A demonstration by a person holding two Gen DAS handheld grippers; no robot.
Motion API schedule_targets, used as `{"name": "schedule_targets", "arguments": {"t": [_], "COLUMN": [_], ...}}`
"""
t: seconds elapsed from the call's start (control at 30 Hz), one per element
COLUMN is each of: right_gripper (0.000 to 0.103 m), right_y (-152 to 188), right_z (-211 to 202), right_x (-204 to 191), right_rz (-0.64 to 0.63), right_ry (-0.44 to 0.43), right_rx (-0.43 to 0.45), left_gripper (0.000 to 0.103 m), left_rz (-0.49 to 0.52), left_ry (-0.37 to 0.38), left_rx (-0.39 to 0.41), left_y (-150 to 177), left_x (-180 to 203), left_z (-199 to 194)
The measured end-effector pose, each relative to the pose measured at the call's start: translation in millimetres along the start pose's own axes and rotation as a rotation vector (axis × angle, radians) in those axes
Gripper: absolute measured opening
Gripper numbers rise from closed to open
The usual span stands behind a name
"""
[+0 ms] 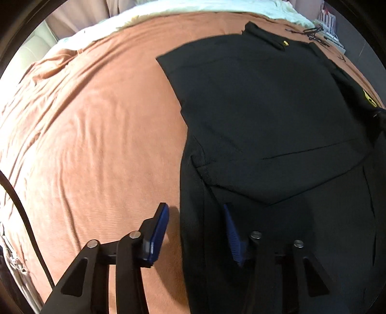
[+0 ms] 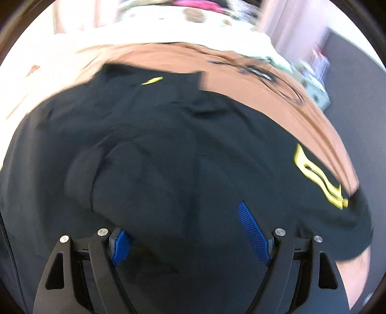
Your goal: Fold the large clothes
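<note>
1. The jaws of the left gripper (image 1: 196, 231) are held wide apart, with nothing clasped between the blue ribbed pads (image 1: 156, 239).
2. The jaws of the right gripper (image 2: 190, 231) are likewise spread wide, and no fabric is pinched between its blue textured pads (image 2: 253, 231).
3. A large black garment with yellow printed markings (image 1: 265, 101) is laid out on a rust-brown bedsheet (image 1: 96, 132), occupying the right half of the left wrist view.
4. The left gripper is positioned over the garment's left edge: one finger is seen above bare sheet, the other above black cloth (whether the cloth is touched cannot be told).
5. A folded panel of the garment is seen lying across the upper layers, its lower edge running diagonally just beyond the left gripper's fingertips.
6. A small yellow tag (image 1: 285, 43) is visible near the far end of the garment, and a larger yellow print (image 1: 369, 97) at its right side.
7. In the right wrist view (blurred throughout) the black garment (image 2: 181, 145) fills most of the frame beneath the gripper, bunched into soft ridges.
8. A yellow looping print (image 2: 318, 176) is seen near the garment's right edge, beside the brown sheet (image 2: 241, 70).
9. A pale cream blanket (image 1: 205, 7) is heaped along the far side of the bed.
10. Thin black cords (image 1: 313, 32) are scattered on the sheet past the garment's far corner.
</note>
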State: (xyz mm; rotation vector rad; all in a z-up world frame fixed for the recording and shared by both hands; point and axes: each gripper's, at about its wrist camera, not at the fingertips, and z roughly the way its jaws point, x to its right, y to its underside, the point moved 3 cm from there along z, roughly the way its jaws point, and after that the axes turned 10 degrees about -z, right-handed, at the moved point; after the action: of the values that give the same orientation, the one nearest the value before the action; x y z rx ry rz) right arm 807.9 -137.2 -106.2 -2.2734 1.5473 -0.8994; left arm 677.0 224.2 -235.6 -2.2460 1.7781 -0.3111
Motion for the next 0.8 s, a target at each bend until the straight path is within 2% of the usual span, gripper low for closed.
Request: {"name": "schedule_targets", "arguments": {"t": [0.13,0.2,0.27,0.33,0.43,0.57,0.63,0.67,0.7,0.8], "right_gripper": [0.079,0.079,0.079,0.079,0.071,0.068,0.059,0.046,0.039,0.035], "right_y": [31.0,49.2,63.0,77.7,89.9,89.0,78.7,77.5,74.7,71.7], "right_z": [5.0,10.7,15.8,21.2,30.8,47.5,54.5,54.8,62.8,64.8], "right_x": [61.6,90.3,112.6,131.9,149.4,162.7,160.3,156.0,152.0,141.0], "right_rz": [0.102,0.183,0.231,0.282,0.361,0.398,0.396,0.392,0.382,0.326], "right_ry": [-0.014,-0.054,-0.059,-0.135,-0.26,-0.345,-0.371,-0.39,-0.397,-0.327], "right_rx": [-0.01,-0.019,-0.015,-0.004,0.013,0.017,0.017,0.012,-0.006,-0.043], "left_gripper": [0.035,0.034,0.034,0.034,0.034,0.034,0.034,0.034,0.034,0.034], "left_rz": [-0.024,-0.033,-0.04,-0.049,-0.061,-0.069,-0.06,-0.056,-0.054,-0.05], "left_ry": [0.005,0.0,-0.007,-0.006,-0.004,-0.007,-0.011,-0.013,-0.014,-0.019], "left_rx": [0.005,0.002,0.001,0.002,0.004,0.007,0.005,0.005,0.004,0.003], "left_y": [-1.8,-3.8,-6.5,-9.1,-16.5,-17.9,-18.3,-18.4,-19.2,-19.4], "left_x": [-0.4,-0.8,-1.3,-2.9,-2.9,-2.8,-1.8,-1.0,-0.9,-4.1], "left_z": [2.1,2.7,3.5,4.4,11.3,12.3,12.3,12.5,13.0,12.2]}}
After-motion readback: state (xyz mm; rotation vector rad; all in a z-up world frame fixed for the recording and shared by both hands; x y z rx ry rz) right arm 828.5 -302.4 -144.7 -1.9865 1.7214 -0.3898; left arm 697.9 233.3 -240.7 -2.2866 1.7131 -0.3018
